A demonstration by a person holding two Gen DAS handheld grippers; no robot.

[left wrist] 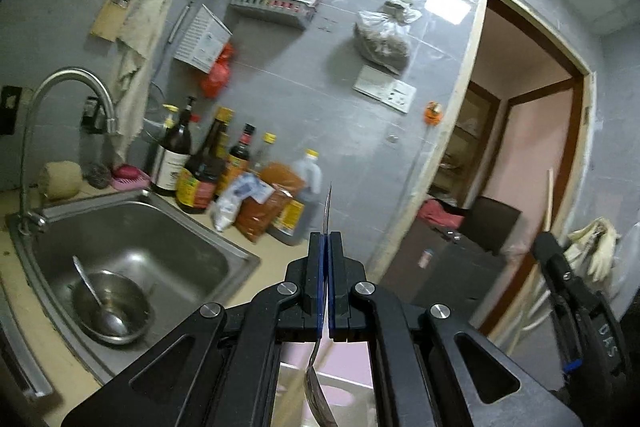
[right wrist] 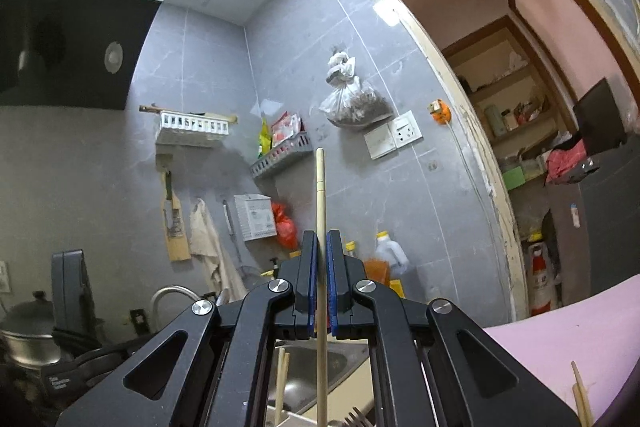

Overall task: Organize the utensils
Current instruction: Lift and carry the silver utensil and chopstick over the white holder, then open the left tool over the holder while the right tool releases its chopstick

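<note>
My left gripper (left wrist: 325, 235) is shut on a metal spoon (left wrist: 327, 211); the handle sticks up past the fingertips and the bowl hangs below the jaws. My right gripper (right wrist: 322, 233) is shut on a wooden chopstick (right wrist: 320, 187) held upright, its end well above the fingertips. Below the right gripper, more chopsticks (right wrist: 282, 375) and a fork's tines (right wrist: 352, 417) show near a white container. Another chopstick (right wrist: 580, 395) lies on the pink surface (right wrist: 560, 347). The right gripper's body also shows at the right edge of the left wrist view (left wrist: 576, 299).
A steel sink (left wrist: 132, 247) holds a metal bowl (left wrist: 112, 307) with a spoon in it, under a curved tap (left wrist: 72, 87). Sauce bottles (left wrist: 208, 167) and packets stand on the counter behind. Wall racks (right wrist: 192, 127), a hanging bag (right wrist: 352, 99), a range hood (right wrist: 72, 43) and an open doorway (right wrist: 540, 147).
</note>
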